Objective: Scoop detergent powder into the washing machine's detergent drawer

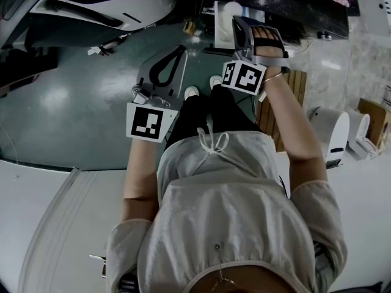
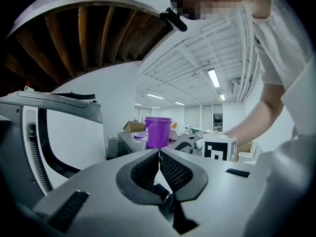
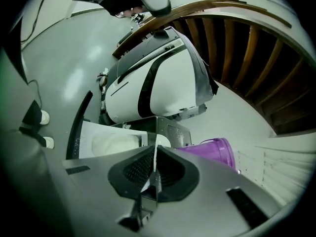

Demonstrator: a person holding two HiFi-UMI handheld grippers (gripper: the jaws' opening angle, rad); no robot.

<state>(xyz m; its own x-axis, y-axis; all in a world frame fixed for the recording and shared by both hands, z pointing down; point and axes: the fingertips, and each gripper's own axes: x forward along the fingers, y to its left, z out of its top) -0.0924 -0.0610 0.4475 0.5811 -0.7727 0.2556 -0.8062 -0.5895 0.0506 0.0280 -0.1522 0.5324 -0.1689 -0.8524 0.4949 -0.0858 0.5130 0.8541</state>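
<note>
The open detergent drawer [image 3: 90, 131] holds a heap of white powder [image 3: 114, 143] just left of my right gripper [image 3: 155, 149], whose jaws are shut with nothing between them. A purple cup [image 3: 213, 151] lies close on that gripper's right. In the head view the right gripper [image 1: 239, 22] reaches over the drawer [image 1: 219, 18] at the top. My left gripper [image 1: 181, 49] hangs lower over the green floor, shut and empty. From the left gripper [image 2: 159, 152] the purple cup [image 2: 158, 131] shows straight ahead, farther off.
The white washing machine [image 3: 158, 83] stands behind the drawer; its body [image 1: 104, 2] fills the head view's top left. White appliances [image 1: 330, 130] and a wooden slatted board [image 1: 290, 93] sit on the right. The person's shoes [image 1: 191, 92] are on the floor [image 1: 67, 96].
</note>
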